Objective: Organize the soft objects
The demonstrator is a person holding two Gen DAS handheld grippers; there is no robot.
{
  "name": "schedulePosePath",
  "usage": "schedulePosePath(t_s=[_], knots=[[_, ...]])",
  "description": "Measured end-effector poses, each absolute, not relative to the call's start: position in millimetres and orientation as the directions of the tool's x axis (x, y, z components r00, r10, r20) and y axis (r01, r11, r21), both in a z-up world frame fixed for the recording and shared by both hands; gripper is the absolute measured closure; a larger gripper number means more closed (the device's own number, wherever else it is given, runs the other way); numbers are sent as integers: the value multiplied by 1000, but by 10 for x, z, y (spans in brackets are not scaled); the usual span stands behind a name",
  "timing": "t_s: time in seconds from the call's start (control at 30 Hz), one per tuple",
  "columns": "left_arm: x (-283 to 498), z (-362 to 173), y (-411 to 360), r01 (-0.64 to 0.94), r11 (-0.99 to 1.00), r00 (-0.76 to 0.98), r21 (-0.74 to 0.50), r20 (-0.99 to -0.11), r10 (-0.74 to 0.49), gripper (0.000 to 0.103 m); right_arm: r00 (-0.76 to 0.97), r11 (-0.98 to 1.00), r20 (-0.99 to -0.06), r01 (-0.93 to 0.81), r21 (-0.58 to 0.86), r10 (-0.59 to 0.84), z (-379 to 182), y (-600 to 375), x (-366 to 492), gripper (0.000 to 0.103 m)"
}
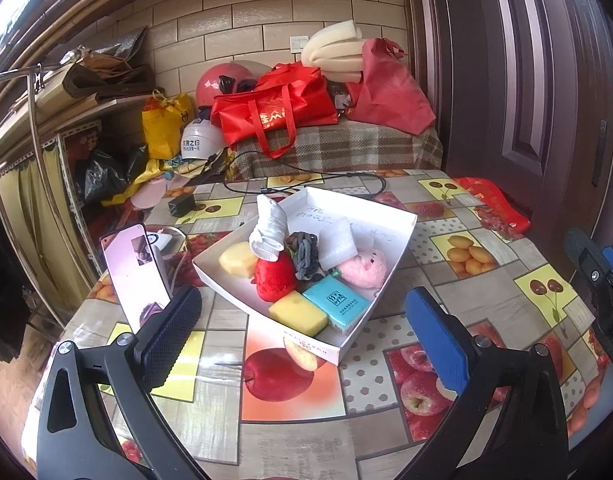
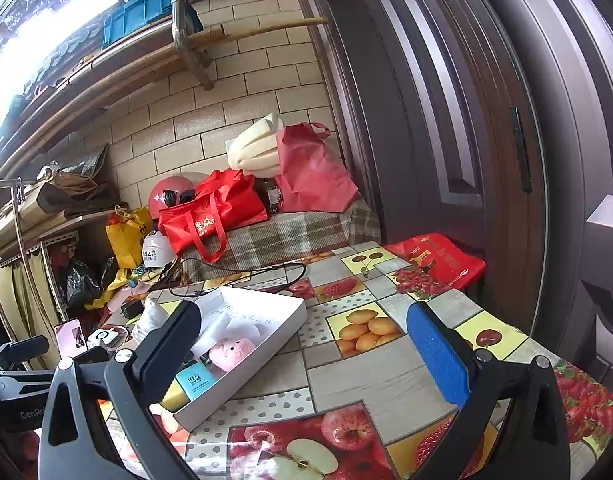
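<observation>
A white cardboard box (image 1: 390, 264) sits on the fruit-patterned table. It holds a white sock (image 1: 268, 226), a red plush strawberry (image 1: 274, 278), a yellow sponge (image 1: 298, 313), a pale yellow block (image 1: 237, 259), a grey hair tie (image 1: 305, 252), white foam (image 1: 338, 242), a pink plush pig (image 1: 366, 268) and a teal tissue pack (image 1: 340, 305). My left gripper (image 1: 302, 338) is open and empty, just in front of the box's near corner. My right gripper (image 2: 302, 354) is open and empty, to the right of the box (image 2: 266, 344). The pig (image 2: 230, 352) and tissue pack (image 2: 195, 380) show there.
A pink phone (image 1: 132, 276) stands on the table's left, with a charger (image 1: 181, 205) and black cable (image 1: 306, 184) behind the box. A red bag (image 2: 438, 264) lies at the table's far right edge by the door. A bench with red bags (image 1: 274, 114) stands behind.
</observation>
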State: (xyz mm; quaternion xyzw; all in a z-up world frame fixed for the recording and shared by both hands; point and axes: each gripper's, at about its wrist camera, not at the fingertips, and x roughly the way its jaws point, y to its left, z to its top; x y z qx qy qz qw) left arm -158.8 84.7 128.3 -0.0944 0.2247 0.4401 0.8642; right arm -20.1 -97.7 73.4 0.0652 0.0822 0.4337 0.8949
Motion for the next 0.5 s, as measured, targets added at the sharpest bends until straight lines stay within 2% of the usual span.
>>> schedulePosePath(t_s=[0.5], knots=[[-1523,1225,868,-781,624,533,24,-496,686,0,599,607,-107,-767,207,794,704,-973,-128,0]])
